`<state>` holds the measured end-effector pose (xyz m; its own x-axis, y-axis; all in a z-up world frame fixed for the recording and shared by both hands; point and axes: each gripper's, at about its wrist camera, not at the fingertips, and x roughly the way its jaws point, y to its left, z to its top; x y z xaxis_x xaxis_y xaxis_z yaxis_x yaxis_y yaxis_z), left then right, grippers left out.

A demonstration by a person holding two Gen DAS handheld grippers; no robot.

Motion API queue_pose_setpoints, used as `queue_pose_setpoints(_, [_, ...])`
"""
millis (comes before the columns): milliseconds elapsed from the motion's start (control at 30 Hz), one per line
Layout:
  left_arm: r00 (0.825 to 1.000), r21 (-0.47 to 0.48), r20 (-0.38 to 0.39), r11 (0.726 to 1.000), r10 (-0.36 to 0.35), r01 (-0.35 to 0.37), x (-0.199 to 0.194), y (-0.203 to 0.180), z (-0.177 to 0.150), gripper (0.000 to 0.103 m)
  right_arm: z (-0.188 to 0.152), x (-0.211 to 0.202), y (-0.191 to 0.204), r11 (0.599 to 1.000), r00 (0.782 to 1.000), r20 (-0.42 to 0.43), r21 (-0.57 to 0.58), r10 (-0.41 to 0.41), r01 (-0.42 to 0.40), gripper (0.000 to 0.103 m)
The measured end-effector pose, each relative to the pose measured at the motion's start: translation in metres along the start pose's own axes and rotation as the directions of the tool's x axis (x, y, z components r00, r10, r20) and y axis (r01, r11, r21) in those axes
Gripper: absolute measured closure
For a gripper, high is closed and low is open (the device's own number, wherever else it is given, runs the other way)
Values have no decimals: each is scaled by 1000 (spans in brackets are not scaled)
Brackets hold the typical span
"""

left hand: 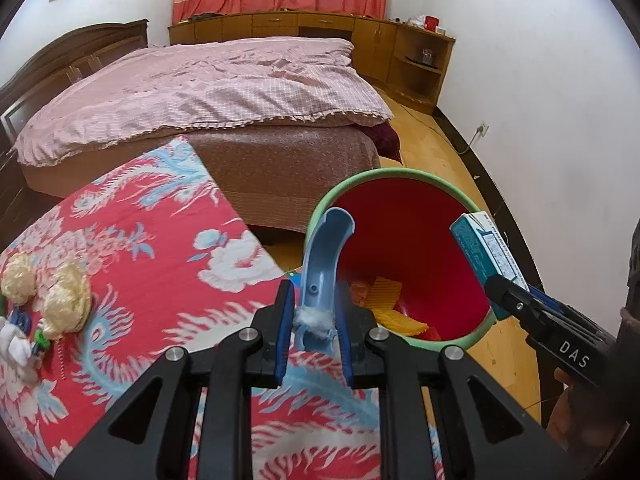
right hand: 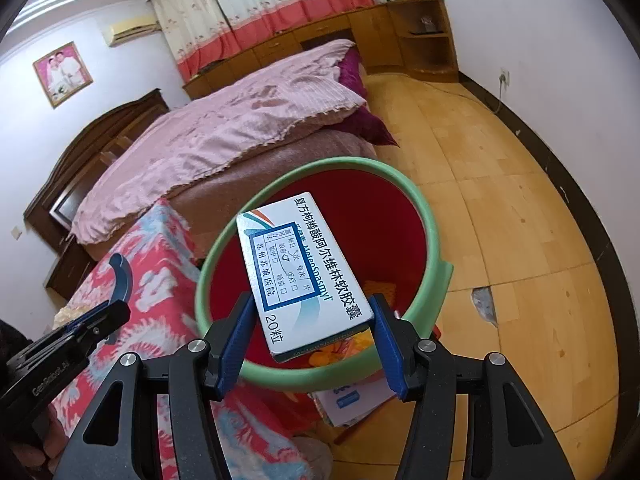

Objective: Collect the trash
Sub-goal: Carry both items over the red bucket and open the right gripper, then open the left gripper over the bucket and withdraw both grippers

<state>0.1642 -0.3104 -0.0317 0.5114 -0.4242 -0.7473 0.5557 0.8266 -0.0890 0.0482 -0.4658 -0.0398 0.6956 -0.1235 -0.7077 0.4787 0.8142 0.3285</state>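
Observation:
A red bin with a green rim (left hand: 320, 210) (right hand: 424, 240) stands on the wooden floor beside the table; yellow and orange scraps (left hand: 394, 304) lie at its bottom. My left gripper (left hand: 314, 320) is shut on a curved light-blue plastic piece (left hand: 326, 252) with a white fluff tuft, held at the bin's left rim. In the right wrist view my right gripper (right hand: 310, 340) is shut on a white and teal medicine box (right hand: 300, 272), held over the bin's mouth. The same box (left hand: 486, 254) shows at the bin's right edge in the left wrist view.
A red floral cloth covers the table (left hand: 160, 264) (right hand: 160, 280) left of the bin. On it lie blond doll-hair tufts (left hand: 66, 300) and small toy bits (left hand: 20, 336). A bed with pink quilt (left hand: 208, 88) stands behind. Papers (right hand: 352, 400) lie on the floor by the bin.

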Motion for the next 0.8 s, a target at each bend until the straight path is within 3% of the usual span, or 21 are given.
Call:
queue_pose_setpoints(333, [999, 20, -29, 1000, -21, 22, 24, -15, 8, 83, 8, 26, -14, 999, 999, -26, 6, -35, 35, 43])
queue_pose_setpoints(800, [995, 48, -62, 996, -76, 79, 45, -36, 10, 82, 8, 11, -36, 997, 1000, 6, 78, -28, 27, 43])
